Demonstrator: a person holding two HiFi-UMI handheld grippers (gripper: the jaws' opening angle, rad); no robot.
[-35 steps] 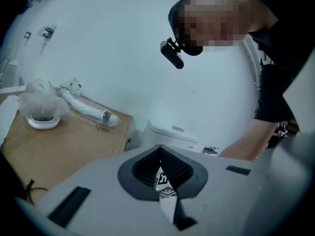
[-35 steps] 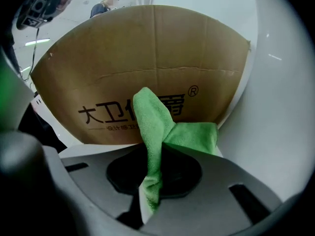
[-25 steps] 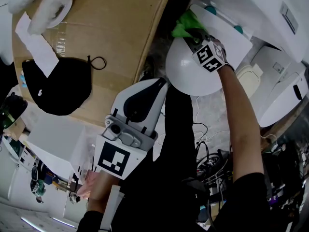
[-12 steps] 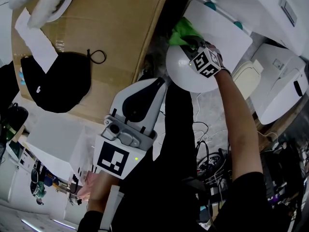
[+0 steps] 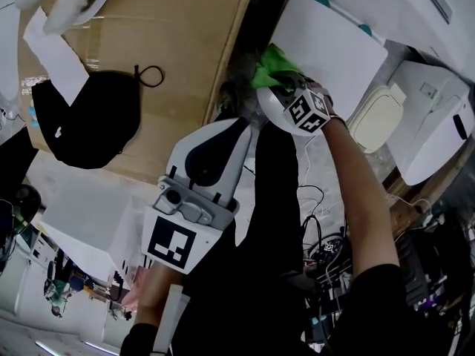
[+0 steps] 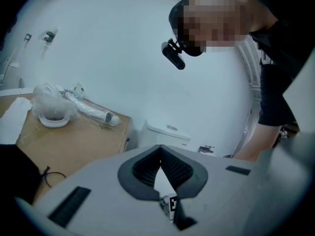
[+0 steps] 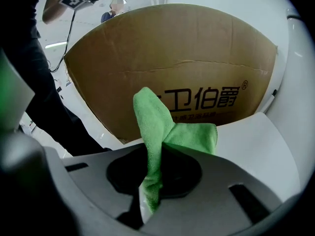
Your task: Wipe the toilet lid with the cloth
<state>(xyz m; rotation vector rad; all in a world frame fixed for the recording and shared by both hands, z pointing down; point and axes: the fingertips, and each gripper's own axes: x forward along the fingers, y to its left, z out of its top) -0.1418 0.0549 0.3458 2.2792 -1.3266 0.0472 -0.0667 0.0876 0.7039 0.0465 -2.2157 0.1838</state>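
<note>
Now the right tool [image 7: 152,181] pinches the green cloth [image 7: 165,132] at the edge of the toilet lid [image 5: 326,43] — the cardboard box [image 7: 172,68] stands just beyond. Left tool [image 6: 161,178] hangs back, jaws together, empty.

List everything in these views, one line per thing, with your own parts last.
cloth: one, green, clamped in the right gripper by the toilet lid's left edge
toilet lid: one, white, right of the cardboard box
cardboard box: one, brown, left of the lid
bag: one, black with a cord loop, on the box
paper sheet: one, white, on the box beside the bag
cables: several, black and white, on the floor
left gripper: one, white, jaws together, empty, away from the lid
right gripper: one, white, shut on the cloth
</note>
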